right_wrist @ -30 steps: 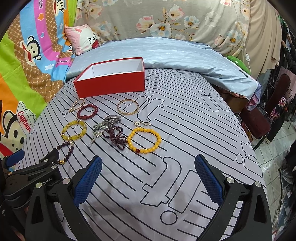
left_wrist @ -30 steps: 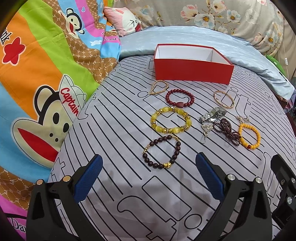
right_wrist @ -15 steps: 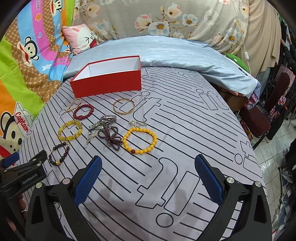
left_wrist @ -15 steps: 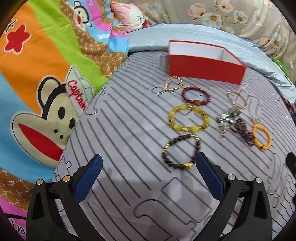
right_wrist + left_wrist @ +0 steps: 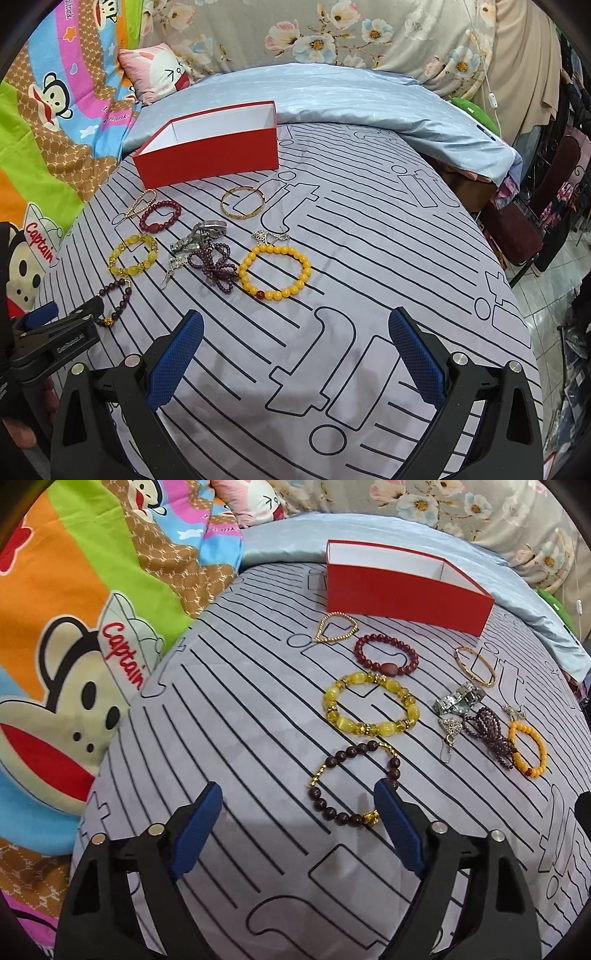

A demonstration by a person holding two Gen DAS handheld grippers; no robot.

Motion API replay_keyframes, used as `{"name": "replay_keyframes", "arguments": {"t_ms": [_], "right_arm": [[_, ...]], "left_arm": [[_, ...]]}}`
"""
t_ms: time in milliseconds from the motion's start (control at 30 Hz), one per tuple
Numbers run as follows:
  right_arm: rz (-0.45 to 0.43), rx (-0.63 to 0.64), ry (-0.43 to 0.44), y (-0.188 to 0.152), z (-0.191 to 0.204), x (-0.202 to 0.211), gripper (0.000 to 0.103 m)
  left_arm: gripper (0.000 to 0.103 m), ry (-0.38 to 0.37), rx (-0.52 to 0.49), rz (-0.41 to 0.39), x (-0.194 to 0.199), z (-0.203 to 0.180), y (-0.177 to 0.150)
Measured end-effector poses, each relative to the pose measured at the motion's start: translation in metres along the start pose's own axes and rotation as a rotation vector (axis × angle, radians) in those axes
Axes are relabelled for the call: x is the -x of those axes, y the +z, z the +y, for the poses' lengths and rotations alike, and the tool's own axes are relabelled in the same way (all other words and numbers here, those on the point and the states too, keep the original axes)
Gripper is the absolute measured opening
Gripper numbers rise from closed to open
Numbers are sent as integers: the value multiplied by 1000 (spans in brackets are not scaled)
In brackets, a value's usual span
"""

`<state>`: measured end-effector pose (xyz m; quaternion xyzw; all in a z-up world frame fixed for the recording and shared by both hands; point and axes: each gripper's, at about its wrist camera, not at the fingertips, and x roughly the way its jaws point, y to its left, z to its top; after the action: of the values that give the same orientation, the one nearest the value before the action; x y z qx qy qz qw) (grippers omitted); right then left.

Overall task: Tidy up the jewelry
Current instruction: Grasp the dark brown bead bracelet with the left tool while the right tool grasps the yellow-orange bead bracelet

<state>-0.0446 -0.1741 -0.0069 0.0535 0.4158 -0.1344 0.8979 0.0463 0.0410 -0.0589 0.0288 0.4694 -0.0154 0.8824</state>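
A dark brown bead bracelet with a gold charm lies on the striped grey bedspread. My left gripper hovers low over it. Its jaws are closing, with the bracelet's left part between the blue pads and its right side under the right finger. The pads do not press on it. Beyond lie a yellow bead bracelet, a red bead bracelet, a gold chain and an open red box. My right gripper stands open over bare cloth, short of an orange bead bracelet.
A gold bangle, a silver watch band and a purple bead strand lie mid-bed. A pale blue quilt and pillows are behind the box. The bed drops off at the right beside a chair.
My left gripper has moved forward and down to the dark brown bracelet, which now lies partly between its fingers, and its jaws have narrowed. The right gripper has hardly moved.
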Motion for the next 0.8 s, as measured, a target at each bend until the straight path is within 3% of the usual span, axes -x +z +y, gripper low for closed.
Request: {"name": "replay_keyframes", "arguments": {"t_ms": [333,467,533,633,800], "right_arm": [[18,15,8,2,8,-13,96],[30,16,11,2,9,-19,96],[34,16,14,2,10,-22,96],[39,15,14,2,10,-26,96],[44,15,10,2,8,-32,96]], "left_arm": [[64,-34,6,21,-17,-3,1],[52,-50,-7,9,-17,-6,2],[42,-58,-15,3,-16,-9,2],[36,-68,-21,0,-15,-11,3],[7,-112,-18,6,-14,-10,5]]}}
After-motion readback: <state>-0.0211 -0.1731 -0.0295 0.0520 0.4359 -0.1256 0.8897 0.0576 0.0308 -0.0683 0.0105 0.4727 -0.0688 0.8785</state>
